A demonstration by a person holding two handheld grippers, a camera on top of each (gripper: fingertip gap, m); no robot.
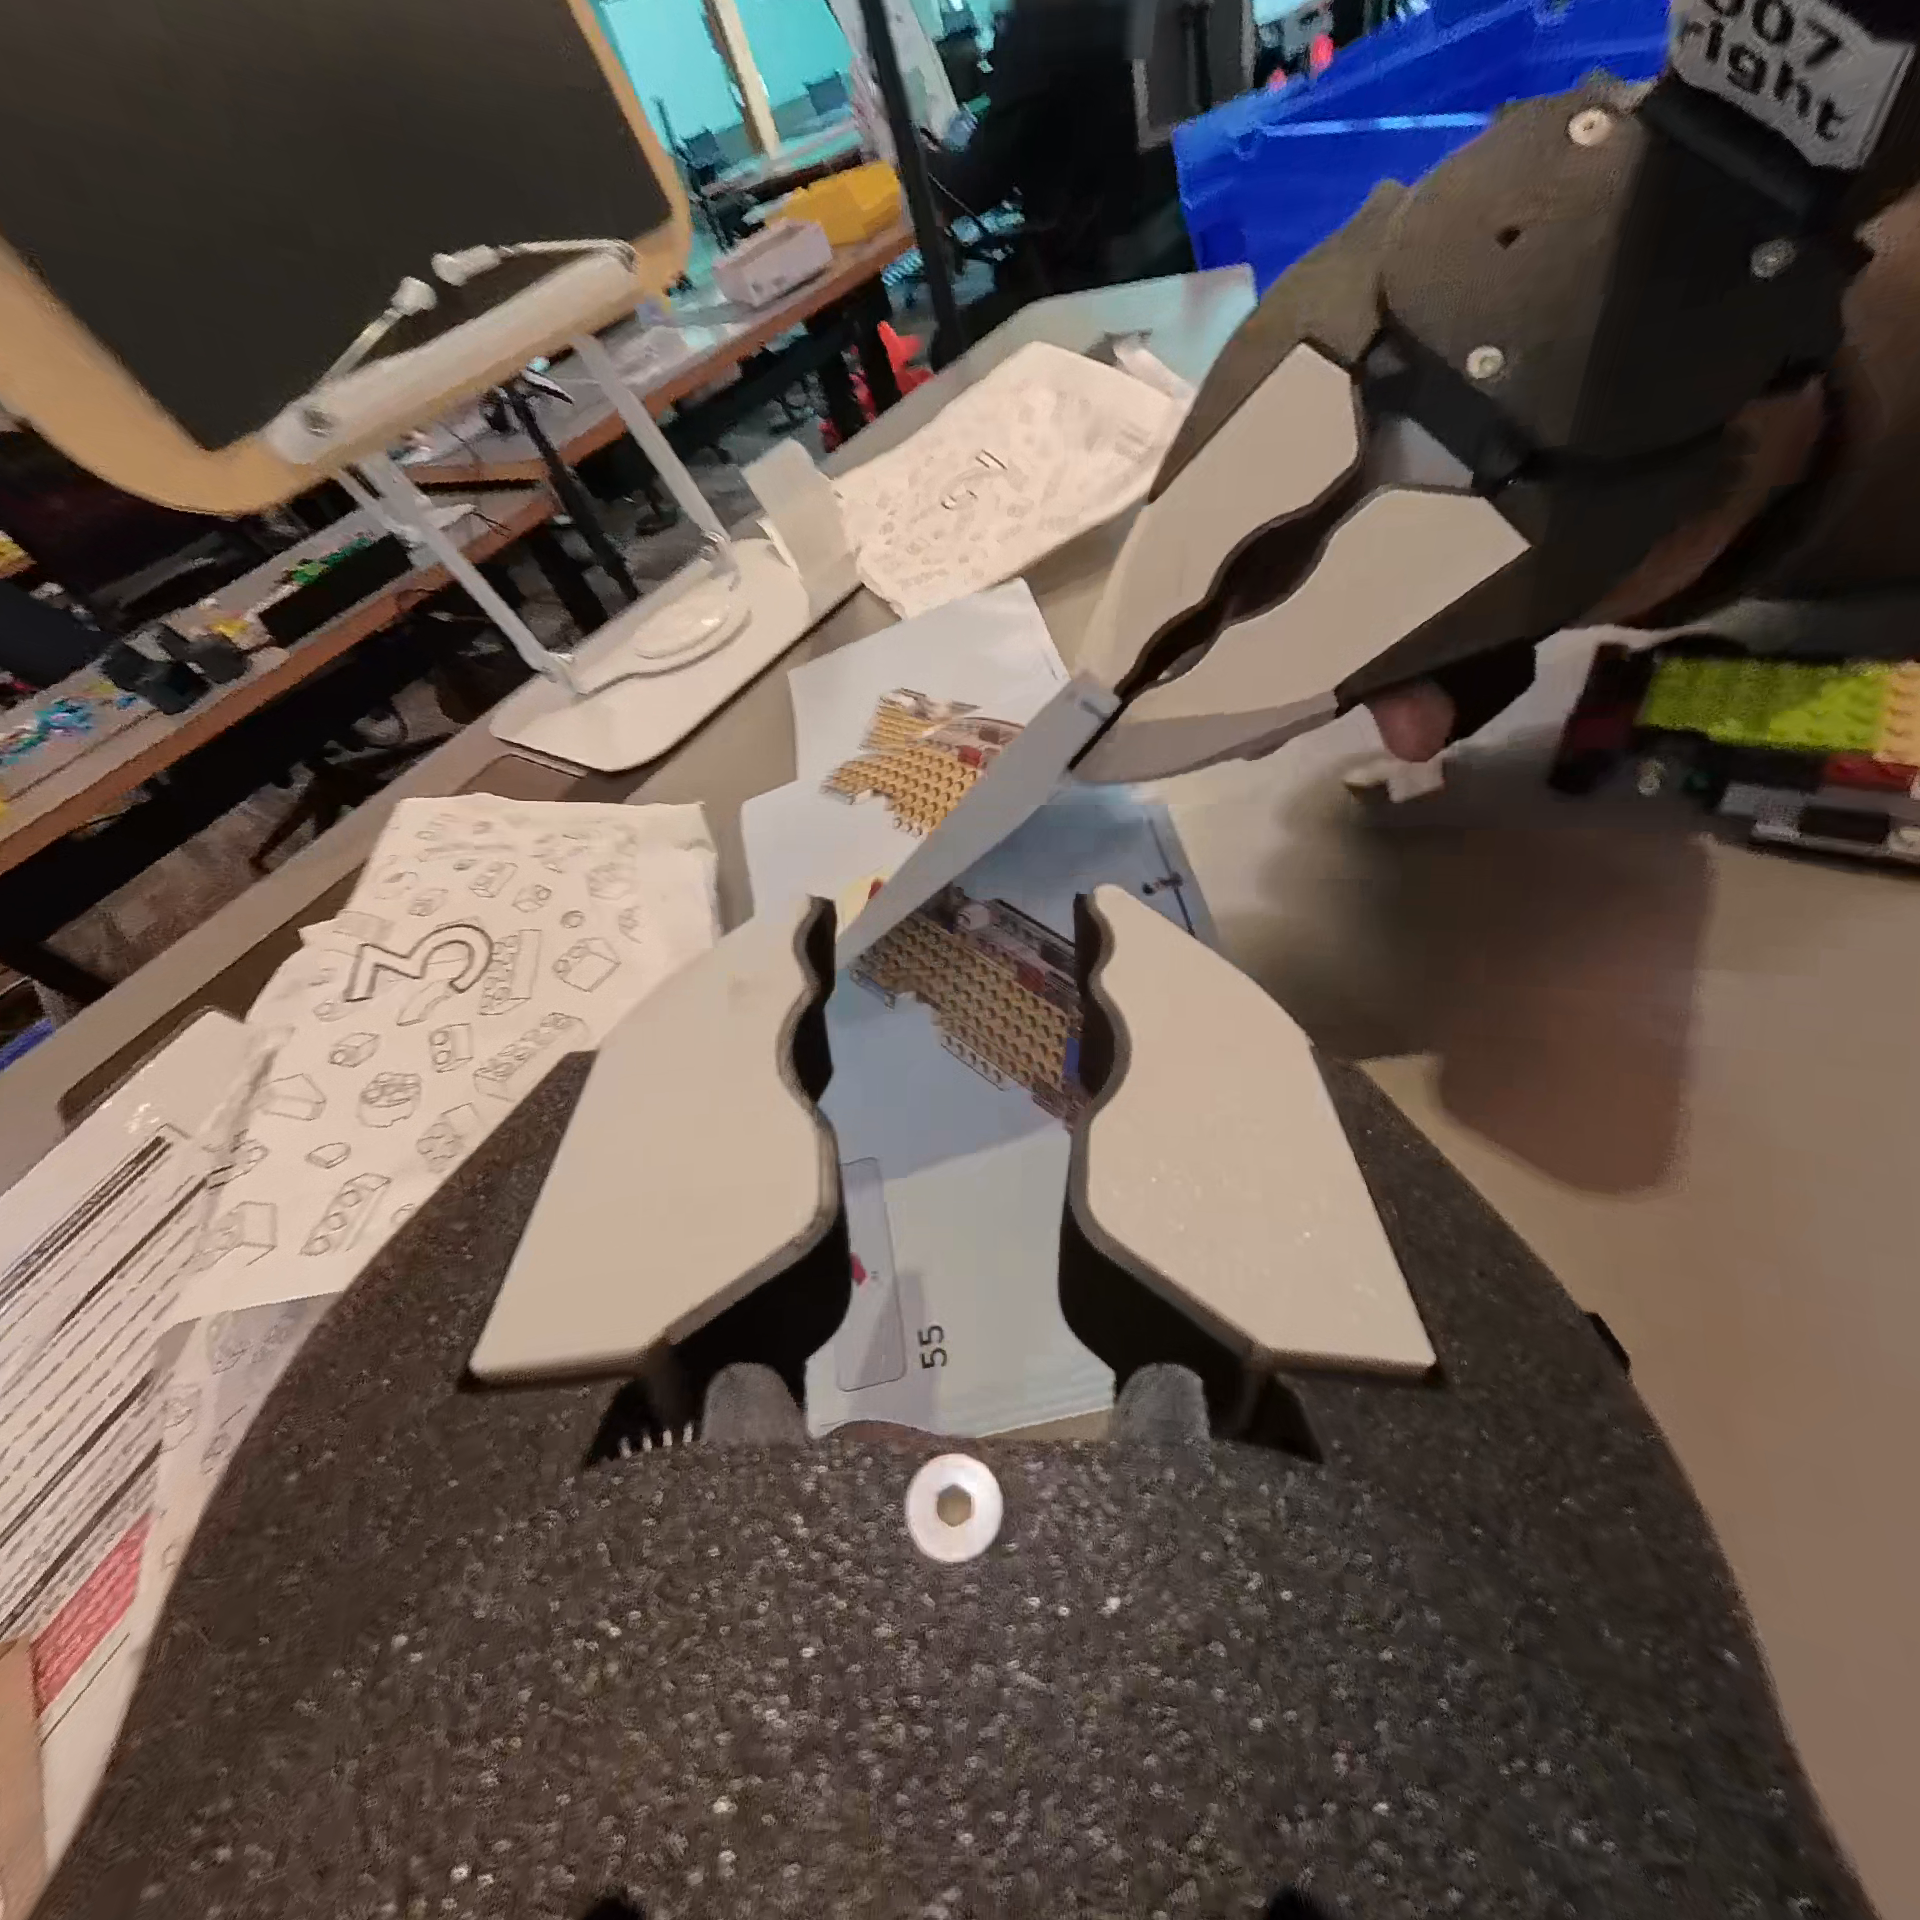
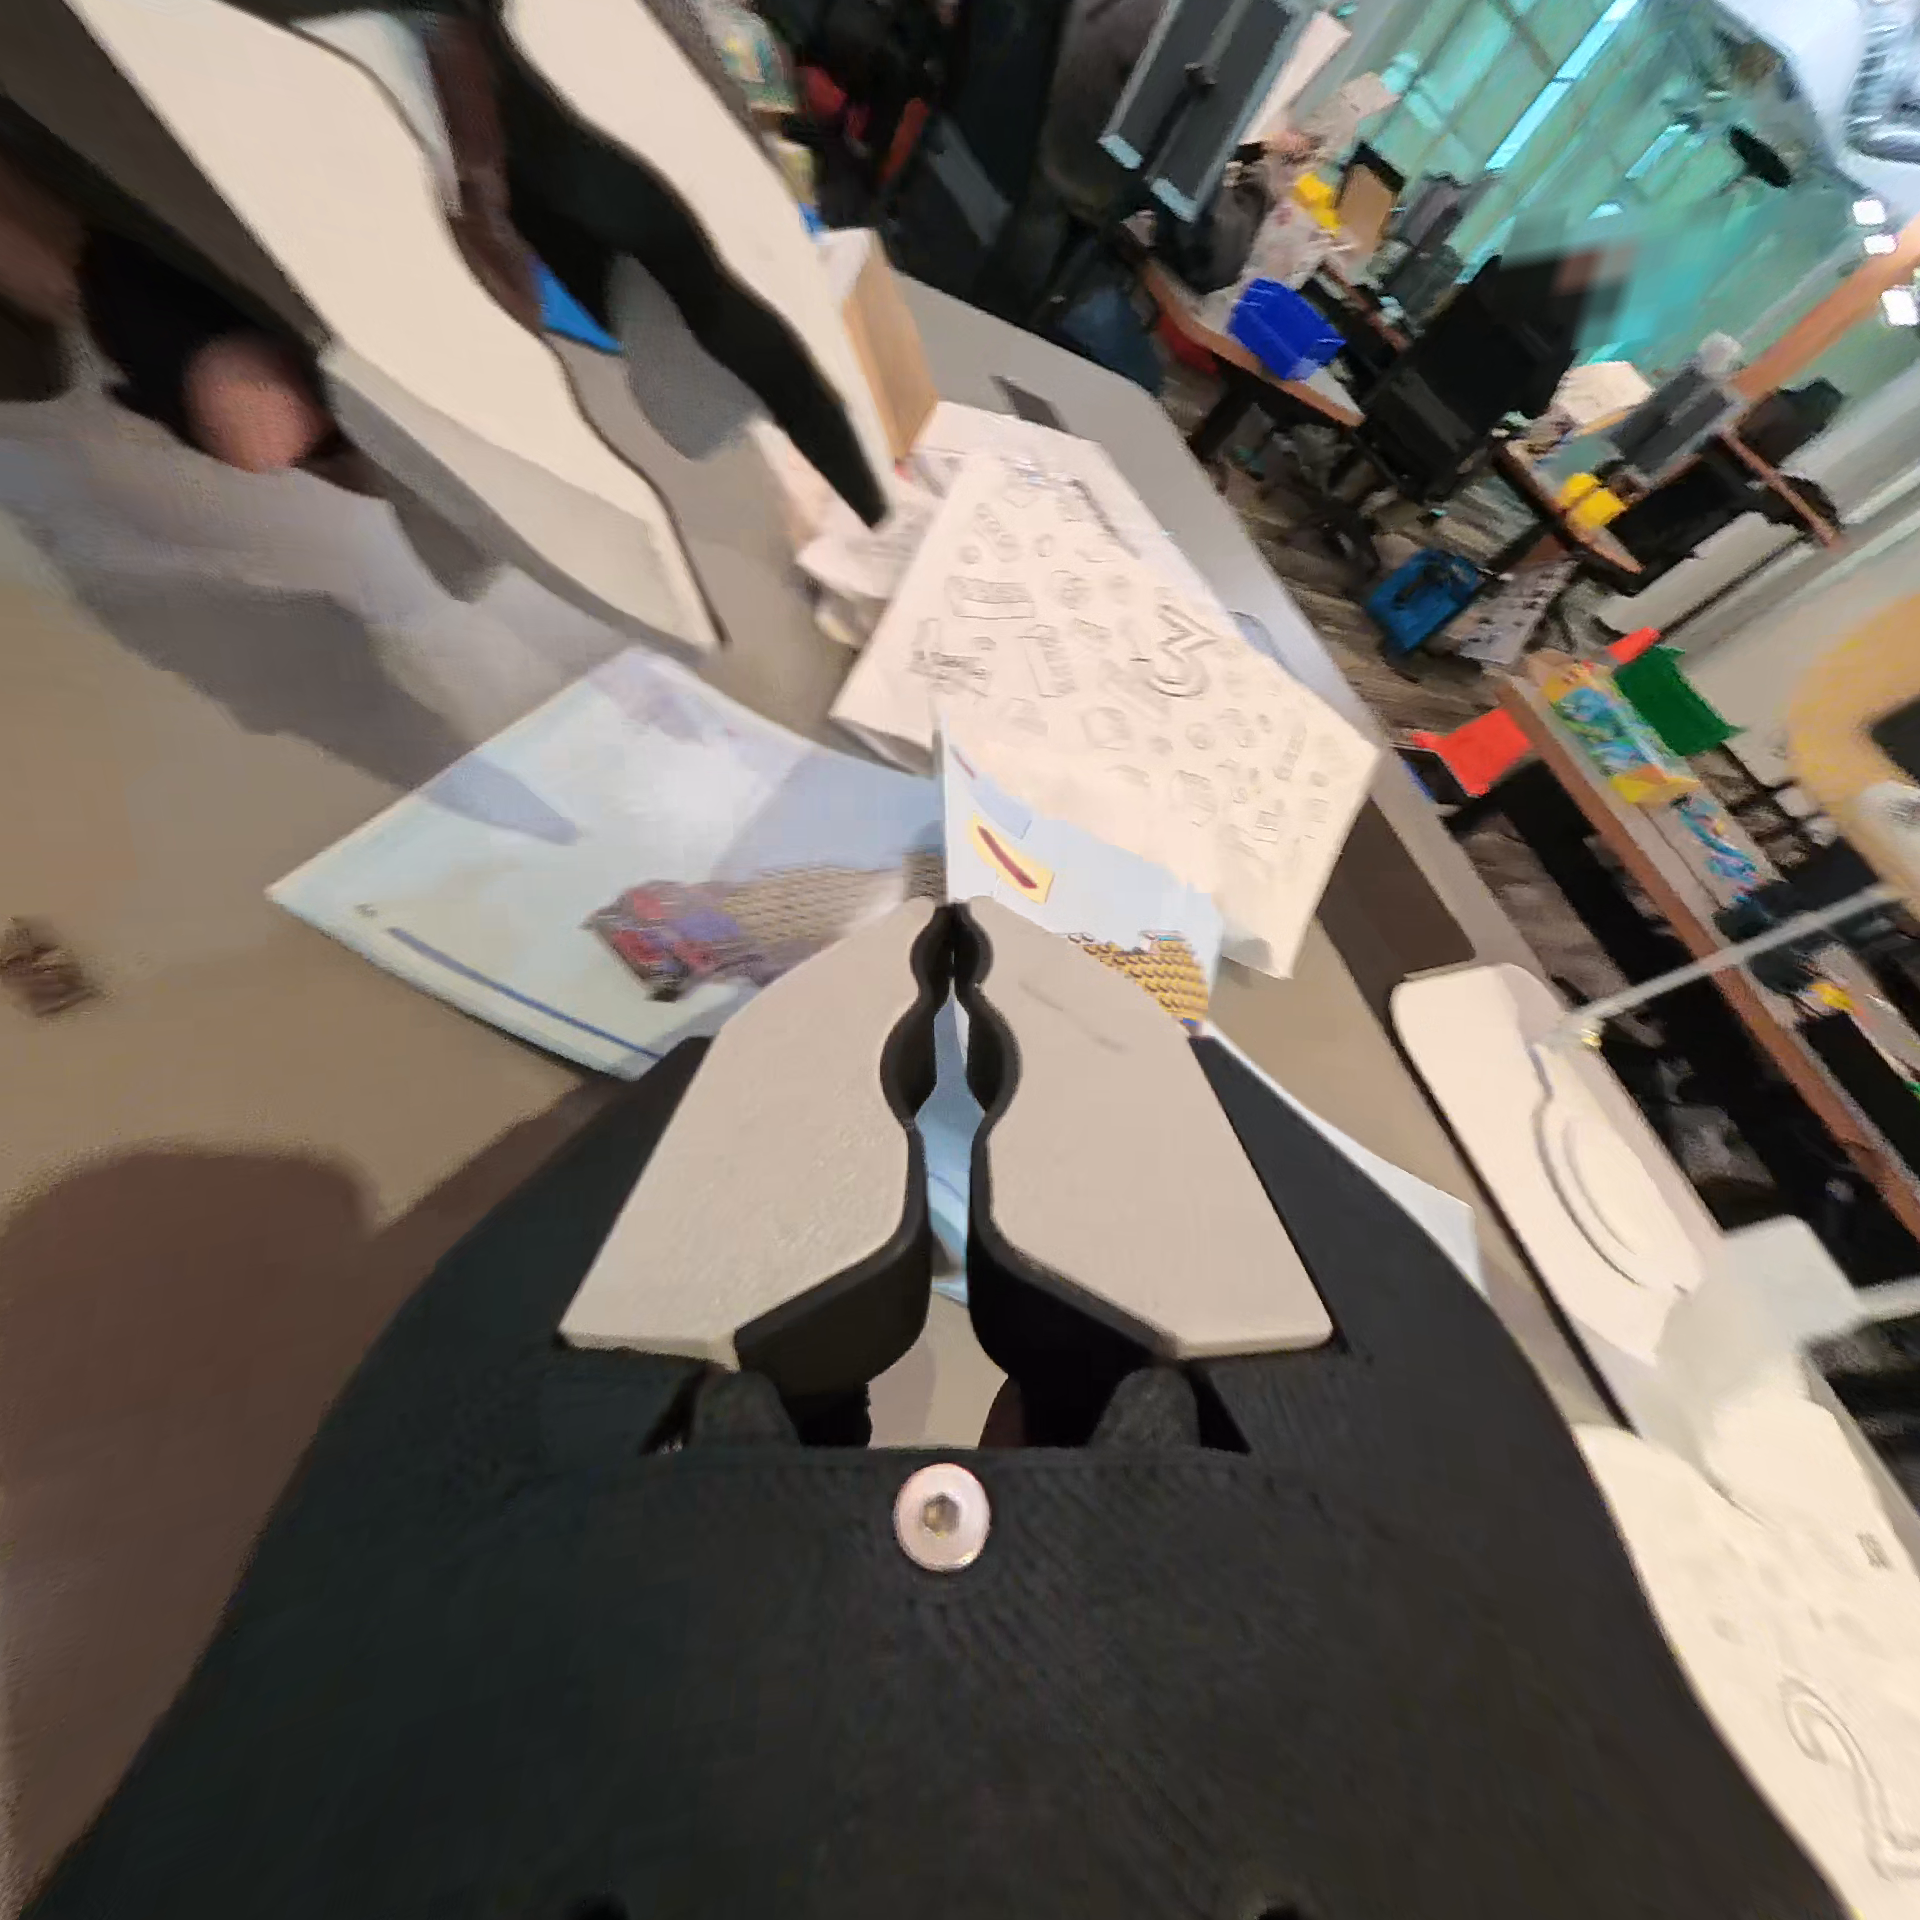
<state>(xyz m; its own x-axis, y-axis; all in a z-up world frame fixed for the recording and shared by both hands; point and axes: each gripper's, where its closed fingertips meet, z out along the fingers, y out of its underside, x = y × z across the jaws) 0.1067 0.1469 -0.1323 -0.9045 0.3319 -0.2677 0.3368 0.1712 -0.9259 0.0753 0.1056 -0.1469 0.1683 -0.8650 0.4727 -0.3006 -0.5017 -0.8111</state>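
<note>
An open instruction booklet [image 1: 966, 1174] with brick pictures lies on the grey table [image 1: 1558, 1299]. My left gripper [image 1: 956, 914] is open just above it, and the printed page shows between its fingers. My right gripper [image 1: 1101, 717] comes in from the upper right and is shut on the edge of one booklet page [image 1: 966, 821], lifting it up off the booklet. In the right wrist view my right gripper [image 2: 951, 914] pinches that page [image 2: 1049, 862], which stands upright. The rest of the booklet [image 2: 540, 831] lies flat to the left. The open left gripper [image 2: 623, 416] hangs at the upper left.
A white paper bag with brick drawings [image 1: 468, 1018] lies left of the booklet and another [image 1: 987, 488] lies behind it. A white lamp base [image 1: 665, 644] stands at the table's far edge. A built brick model [image 1: 1787, 748] sits at the right. A person's hand [image 1: 1413, 717] holds the right gripper. Across from one pair of fingers to the other is roughly 6 cm. From either gripper's tips it is about 20 cm to the built brick model [image 1: 1787, 748].
</note>
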